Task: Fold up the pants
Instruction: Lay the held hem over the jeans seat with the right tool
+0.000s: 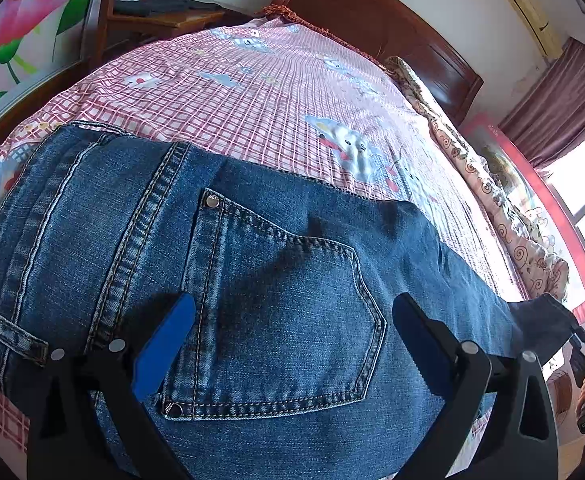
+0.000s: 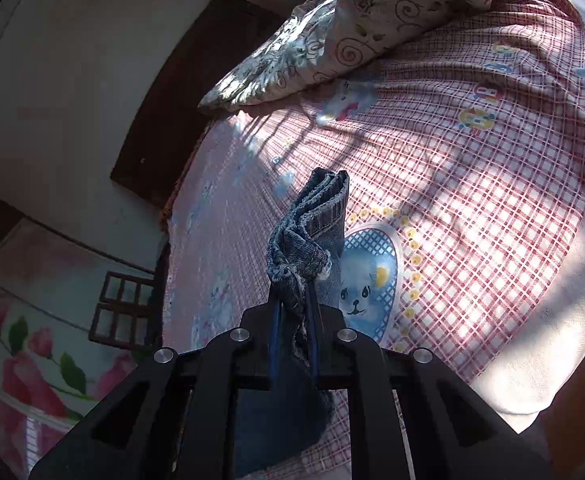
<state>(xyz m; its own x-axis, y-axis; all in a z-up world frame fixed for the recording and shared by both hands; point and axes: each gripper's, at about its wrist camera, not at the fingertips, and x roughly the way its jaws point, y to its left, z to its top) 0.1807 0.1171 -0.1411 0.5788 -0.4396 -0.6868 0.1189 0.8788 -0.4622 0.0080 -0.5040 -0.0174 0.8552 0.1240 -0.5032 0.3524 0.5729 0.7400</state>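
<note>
Fingers (image 1: 172, 344) of left gripper (image 1: 288, 344) spread wide, holding nothing, hovering over the jeans (image 1: 252, 264) back pocket (image 1: 288, 316). Jeans lie flat on the bed (image 1: 276, 96), seat side up, leg running off right. Right wrist view: right gripper (image 2: 294, 312) fingers (image 2: 274, 328) clamped on the bunched jeans hems (image 2: 316, 232), lifted above the checked sheet. Pillow (image 2: 332, 36) near the headboard (image 2: 164, 92).

Checked bed (image 1: 276, 92) — jeans (image 1: 252, 272), quilt (image 1: 492, 200) atop
</note>
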